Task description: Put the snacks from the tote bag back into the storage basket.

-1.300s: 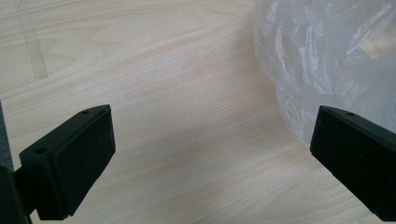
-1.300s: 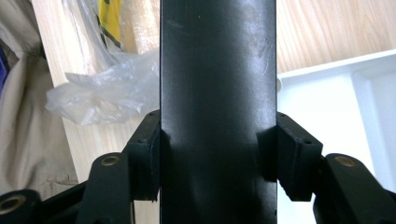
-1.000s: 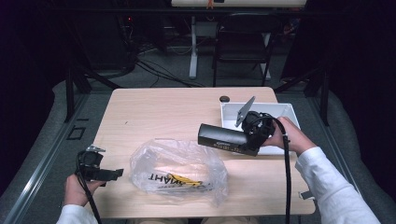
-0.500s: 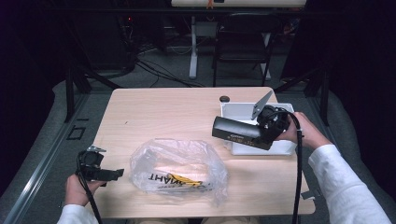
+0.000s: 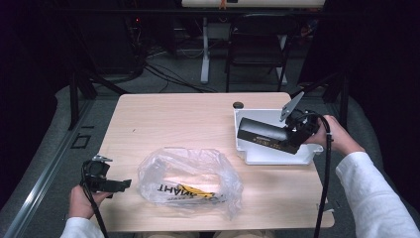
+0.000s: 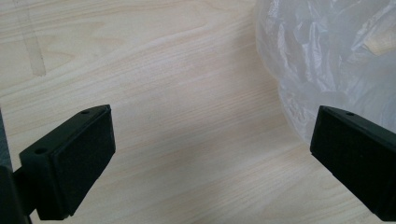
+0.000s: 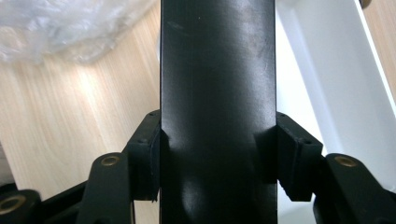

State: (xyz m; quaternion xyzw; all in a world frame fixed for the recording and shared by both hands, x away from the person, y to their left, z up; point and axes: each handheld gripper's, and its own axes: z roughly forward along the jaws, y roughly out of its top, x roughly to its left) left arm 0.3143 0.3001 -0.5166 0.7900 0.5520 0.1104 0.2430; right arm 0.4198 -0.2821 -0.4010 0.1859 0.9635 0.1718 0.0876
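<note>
Glossy black box [image 5: 262, 135], crinkled clear plastic bag [image 5: 190, 181], pale wood-grain table [image 5: 178, 121], smooth white tray [image 5: 277, 156]

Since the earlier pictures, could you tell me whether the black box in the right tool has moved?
Yes. The black box, clamped in the right tool, has shifted rightward, from beside the white tray to above it.

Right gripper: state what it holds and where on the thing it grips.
The right gripper is clamped on a long black box, its pads pressing the box's two long sides near one end, above the white tray. The left gripper is open, holding nothing.
</note>
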